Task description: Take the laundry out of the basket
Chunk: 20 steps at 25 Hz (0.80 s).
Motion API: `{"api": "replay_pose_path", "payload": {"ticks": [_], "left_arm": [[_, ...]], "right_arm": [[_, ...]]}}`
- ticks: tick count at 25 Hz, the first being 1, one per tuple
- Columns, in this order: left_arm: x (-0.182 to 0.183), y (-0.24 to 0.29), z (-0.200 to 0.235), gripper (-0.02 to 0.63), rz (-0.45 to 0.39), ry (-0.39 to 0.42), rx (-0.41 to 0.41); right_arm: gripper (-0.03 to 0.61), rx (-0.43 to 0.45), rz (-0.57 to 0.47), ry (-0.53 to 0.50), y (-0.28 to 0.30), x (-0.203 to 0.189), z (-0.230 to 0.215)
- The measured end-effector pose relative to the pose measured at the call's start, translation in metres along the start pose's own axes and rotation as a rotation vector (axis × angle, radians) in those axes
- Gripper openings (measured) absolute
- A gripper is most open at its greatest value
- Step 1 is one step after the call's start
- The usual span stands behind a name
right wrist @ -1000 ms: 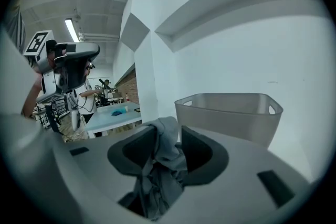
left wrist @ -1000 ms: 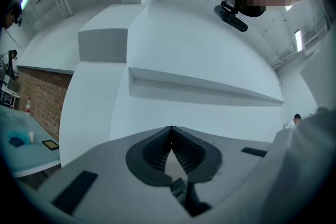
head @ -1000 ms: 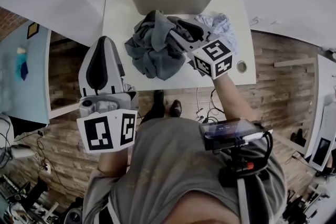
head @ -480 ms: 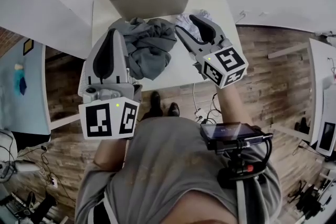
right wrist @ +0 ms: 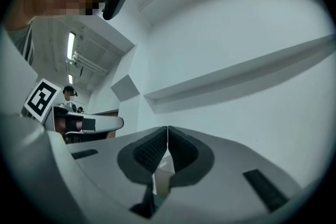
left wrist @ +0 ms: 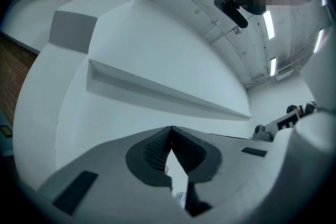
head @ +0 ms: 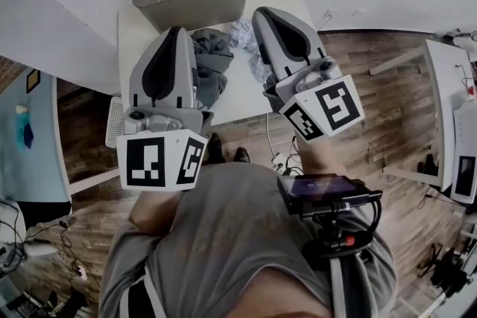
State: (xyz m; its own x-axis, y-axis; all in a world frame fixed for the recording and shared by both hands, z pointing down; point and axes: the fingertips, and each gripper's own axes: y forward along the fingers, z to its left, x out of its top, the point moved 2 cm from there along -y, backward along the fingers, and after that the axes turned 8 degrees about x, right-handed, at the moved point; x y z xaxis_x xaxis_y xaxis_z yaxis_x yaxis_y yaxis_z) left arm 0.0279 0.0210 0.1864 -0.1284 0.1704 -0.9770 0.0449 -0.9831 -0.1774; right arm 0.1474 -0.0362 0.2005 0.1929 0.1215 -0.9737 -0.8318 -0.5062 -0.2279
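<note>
The beige laundry basket (head: 195,10) stands at the far end of the white table (head: 242,94), and I see nothing inside it. A heap of grey laundry (head: 213,59) lies on the table in front of it, with a pale patterned cloth (head: 242,32) beside it. Both grippers are raised above the table, close to the head camera. My left gripper (head: 179,30) is shut and empty, its tips touching (left wrist: 170,128) against the white wall. My right gripper (head: 262,11) has just been closing; its pads meet (right wrist: 167,128) with nothing between them.
A white wall with a ledge (left wrist: 157,86) fills both gripper views. Wooden floor (head: 387,108) surrounds the table. Another white desk (head: 447,108) stands at the right, and a light blue surface (head: 30,138) at the left.
The right gripper left the grey heap, rose toward the camera and closed empty. The left gripper came up and inward over the table. The laundry stayed on the table.
</note>
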Motion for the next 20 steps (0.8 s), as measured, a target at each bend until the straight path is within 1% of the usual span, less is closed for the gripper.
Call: {"api": "replay_pose_path", "payload": {"ticks": [5,8,14,20], "left_arm": [[0.014,0.006,-0.013,0.008,-0.047,0.007,-0.03],[0.018,0.005,-0.018,0.008,-0.06,0.011,-0.037],[0.022,0.007,-0.023,0.008,-0.072,0.014,-0.05],[0.02,0.008,-0.026,0.008,-0.067,0.008,-0.055]], "right_arm": [[0.011,-0.021,-0.009,-0.08,0.005,0.016,0.003],[0.011,-0.026,-0.018,-0.111,0.004,0.023,0.006],[0.011,-0.03,-0.019,-0.132,0.003,0.025,0.006],[0.009,-0.037,-0.018,-0.127,0.0,0.022,0.004]]}}
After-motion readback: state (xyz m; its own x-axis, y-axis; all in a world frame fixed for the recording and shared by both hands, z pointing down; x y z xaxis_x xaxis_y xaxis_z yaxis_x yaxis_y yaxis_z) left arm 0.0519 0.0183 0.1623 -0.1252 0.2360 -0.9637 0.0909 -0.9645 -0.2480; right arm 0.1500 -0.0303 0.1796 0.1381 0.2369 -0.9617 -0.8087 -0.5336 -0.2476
